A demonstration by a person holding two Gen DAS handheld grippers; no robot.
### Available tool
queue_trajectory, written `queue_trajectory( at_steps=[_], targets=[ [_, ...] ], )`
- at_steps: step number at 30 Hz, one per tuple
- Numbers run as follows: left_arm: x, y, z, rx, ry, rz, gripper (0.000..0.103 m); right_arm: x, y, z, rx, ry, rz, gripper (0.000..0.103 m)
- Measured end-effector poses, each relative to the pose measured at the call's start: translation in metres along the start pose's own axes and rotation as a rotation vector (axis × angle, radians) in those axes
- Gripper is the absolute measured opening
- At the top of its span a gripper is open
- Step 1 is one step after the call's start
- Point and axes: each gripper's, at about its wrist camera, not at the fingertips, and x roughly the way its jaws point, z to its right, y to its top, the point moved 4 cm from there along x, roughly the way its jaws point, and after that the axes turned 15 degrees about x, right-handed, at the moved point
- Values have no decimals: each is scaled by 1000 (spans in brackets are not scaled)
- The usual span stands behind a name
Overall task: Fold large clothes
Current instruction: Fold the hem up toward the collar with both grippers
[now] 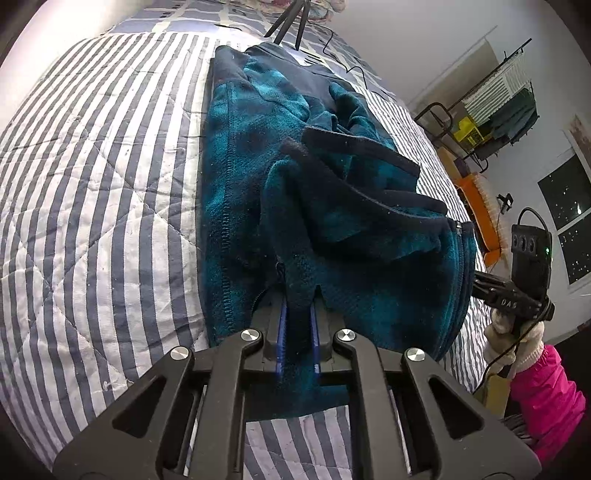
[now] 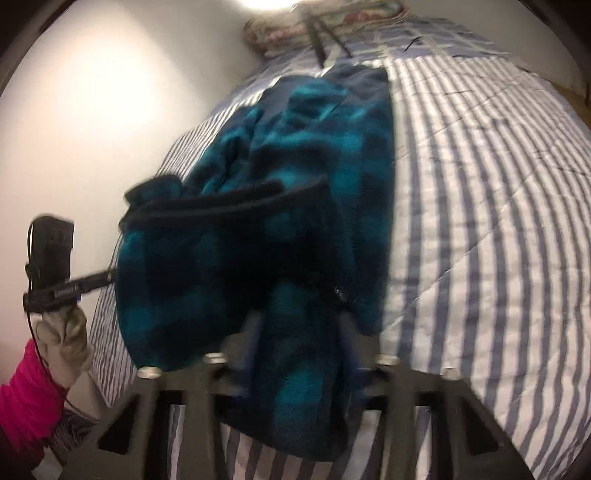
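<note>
A teal and navy checked fleece jacket [image 1: 295, 177] with a zip lies lengthwise on a striped quilt [image 1: 110, 184], its near end bunched and lifted. In the left wrist view, my left gripper [image 1: 297, 321] is shut on a narrow fold of the jacket's near hem. The right wrist view is blurred. There my right gripper [image 2: 299, 332] is shut on a thick bunch of the same jacket [image 2: 295, 166], which fills the space between its fingers. Each view shows the other gripper's body at the jacket's far side, held by a gloved hand [image 1: 513, 332] with a pink sleeve [image 2: 26, 398].
The bed's quilt [image 2: 480, 221] spreads wide on both sides of the jacket. Black tripod legs [image 1: 284, 22] and a cable stand at the far end, by pillows [image 2: 325, 22]. Beyond the bed's edge are a clothes rack [image 1: 509, 99], an orange object [image 1: 480, 210] and a dark window [image 1: 569, 214].
</note>
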Motion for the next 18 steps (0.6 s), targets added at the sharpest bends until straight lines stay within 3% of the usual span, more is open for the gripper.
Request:
queue_trajectory(
  at_steps=[1, 2, 5, 7, 9, 11, 14, 18],
  targets=[
    [-3, 1, 2, -1, -1, 5, 7, -3, -1, -4, -21, -11, 6, 12],
    [-9, 2, 3, -3, -4, 16, 7, -6, -2, -6, -35, -22, 17, 7],
    [-17, 6, -5, -16, 48, 25, 7, -30, 2, -1, -21, -52, 94, 5],
    [-5, 3, -17, -42, 81, -5, 7, -29, 3, 13, 15, -74, 80, 5],
    [12, -2, -21, -38, 75, -42, 9, -16, -4, 15, -2, -100, 55, 5],
    [11, 0, -16, 19, 149, -49, 18, -15, -7, 8, -42, -148, 62, 20],
    [-13, 9, 0, 116, 296, 11, 31, -34, -6, -9, -131, -213, 149, 21],
    [-34, 21, 33, 251, 402, 108, 32, -59, -4, -34, -158, -101, 268, 24]
  ],
)
